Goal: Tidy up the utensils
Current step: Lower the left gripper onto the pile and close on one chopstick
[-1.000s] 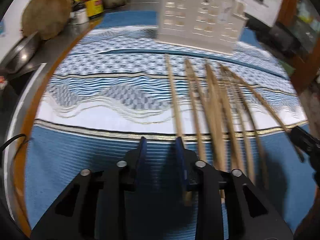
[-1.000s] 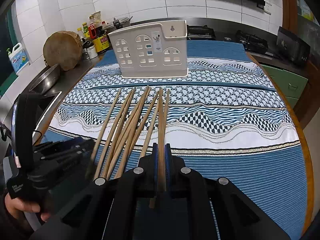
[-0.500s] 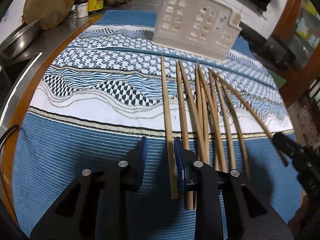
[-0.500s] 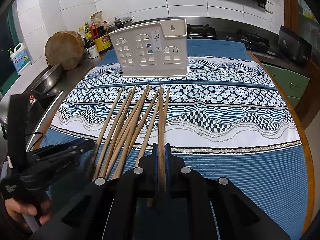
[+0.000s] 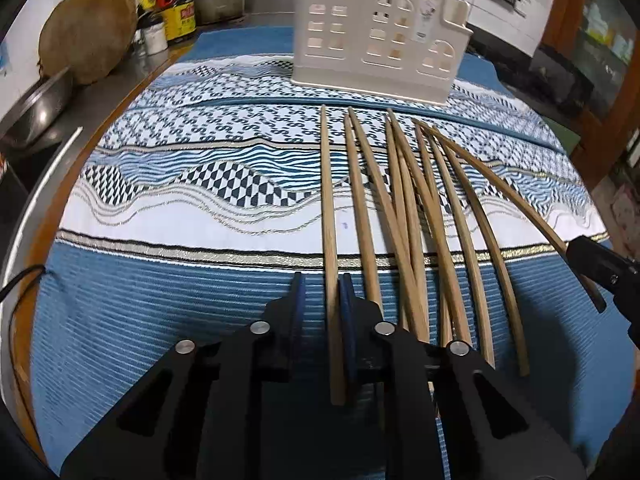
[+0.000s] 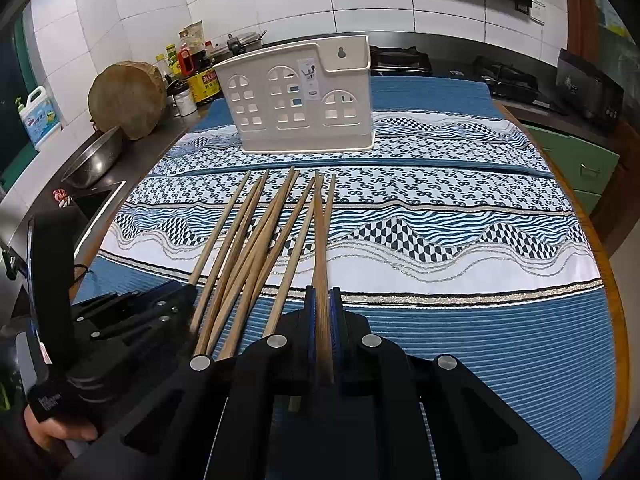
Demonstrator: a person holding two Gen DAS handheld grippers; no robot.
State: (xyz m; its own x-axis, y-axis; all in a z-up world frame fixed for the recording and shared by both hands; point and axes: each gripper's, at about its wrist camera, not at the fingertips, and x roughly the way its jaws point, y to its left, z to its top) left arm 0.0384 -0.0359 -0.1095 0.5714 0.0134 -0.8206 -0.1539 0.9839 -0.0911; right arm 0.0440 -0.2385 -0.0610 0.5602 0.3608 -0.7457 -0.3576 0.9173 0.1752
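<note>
Several wooden chopsticks (image 5: 404,216) lie side by side on the blue patterned cloth (image 5: 192,184), tips toward a white plastic utensil holder (image 5: 376,32) at the back. My left gripper (image 5: 323,286) is open with its jaws on either side of the leftmost chopstick (image 5: 329,216), which rests on the cloth. My right gripper (image 6: 322,300) is shut on a chopstick (image 6: 320,240) at the right of the pile. The holder (image 6: 300,96) also stands beyond the chopsticks in the right wrist view. The left gripper (image 6: 176,300) shows there at the pile's left.
A round wooden chopping block (image 6: 126,98), sauce bottles (image 6: 192,68) and a metal bowl (image 6: 94,156) stand on the counter at the left. A stove (image 6: 504,80) is at the back right. The table's wooden edge (image 6: 604,264) runs along the right.
My left gripper has moved right and forward, so the leftmost chopstick now lies between its open jaws. The right gripper stays shut on its chopstick, hardly moved.
</note>
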